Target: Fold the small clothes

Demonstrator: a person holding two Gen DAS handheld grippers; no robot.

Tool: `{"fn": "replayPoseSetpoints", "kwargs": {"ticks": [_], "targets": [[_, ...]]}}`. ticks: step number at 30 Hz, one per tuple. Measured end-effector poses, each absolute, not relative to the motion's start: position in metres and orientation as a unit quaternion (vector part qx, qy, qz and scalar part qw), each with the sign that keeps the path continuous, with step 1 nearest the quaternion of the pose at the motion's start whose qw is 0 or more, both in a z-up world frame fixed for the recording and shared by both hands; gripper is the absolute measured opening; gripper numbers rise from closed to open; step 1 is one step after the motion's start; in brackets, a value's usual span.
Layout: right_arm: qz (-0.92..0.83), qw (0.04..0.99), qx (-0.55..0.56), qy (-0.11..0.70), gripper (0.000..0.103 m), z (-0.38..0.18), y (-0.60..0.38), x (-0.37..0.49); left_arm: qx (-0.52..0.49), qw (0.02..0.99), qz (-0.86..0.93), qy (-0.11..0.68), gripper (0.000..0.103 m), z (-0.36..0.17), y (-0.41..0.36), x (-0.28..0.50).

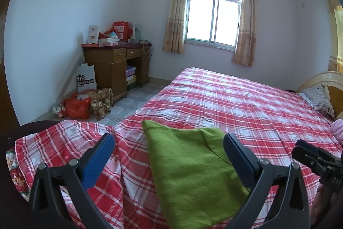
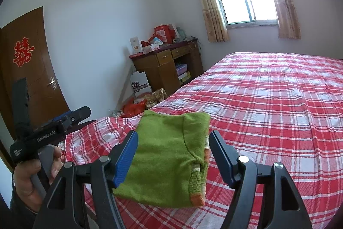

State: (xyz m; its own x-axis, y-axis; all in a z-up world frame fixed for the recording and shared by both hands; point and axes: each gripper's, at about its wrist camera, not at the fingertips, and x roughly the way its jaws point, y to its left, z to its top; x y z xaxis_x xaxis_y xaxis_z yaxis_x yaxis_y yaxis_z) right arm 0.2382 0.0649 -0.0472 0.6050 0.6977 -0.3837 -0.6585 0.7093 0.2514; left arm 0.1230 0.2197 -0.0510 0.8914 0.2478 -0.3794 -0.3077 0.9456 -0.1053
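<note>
A small green garment [image 1: 193, 173] lies folded on the red plaid bed sheet [image 1: 246, 104] near the bed's foot corner. In the right wrist view the garment [image 2: 167, 156] shows an orange and checked cuff at its near right edge. My left gripper [image 1: 169, 156] is open and empty, held above the garment with its fingers to either side. My right gripper [image 2: 173, 153] is open and empty, also above the garment. The left gripper's body [image 2: 49, 134] shows in a hand at the left of the right wrist view. The right gripper's body [image 1: 315, 158] shows at the right edge of the left wrist view.
A wooden desk [image 1: 118, 65] piled with boxes stands in the far corner. Bags and a white box [image 1: 85, 100] lie on the floor beside it. A pillow [image 1: 317, 98] and headboard are at the right. A brown door [image 2: 32, 70] is at the left.
</note>
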Motion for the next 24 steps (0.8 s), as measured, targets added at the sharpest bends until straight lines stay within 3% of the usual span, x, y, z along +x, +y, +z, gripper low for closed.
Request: {"fn": "replayPoseSetpoints", "kwargs": {"ticks": [24], "targets": [[0.377, 0.9, 0.045, 0.212, 0.07, -0.0392, 0.0589, 0.233, -0.066, 0.972, 0.147, 0.174, 0.103, -0.045, 0.2122, 0.1201]]}}
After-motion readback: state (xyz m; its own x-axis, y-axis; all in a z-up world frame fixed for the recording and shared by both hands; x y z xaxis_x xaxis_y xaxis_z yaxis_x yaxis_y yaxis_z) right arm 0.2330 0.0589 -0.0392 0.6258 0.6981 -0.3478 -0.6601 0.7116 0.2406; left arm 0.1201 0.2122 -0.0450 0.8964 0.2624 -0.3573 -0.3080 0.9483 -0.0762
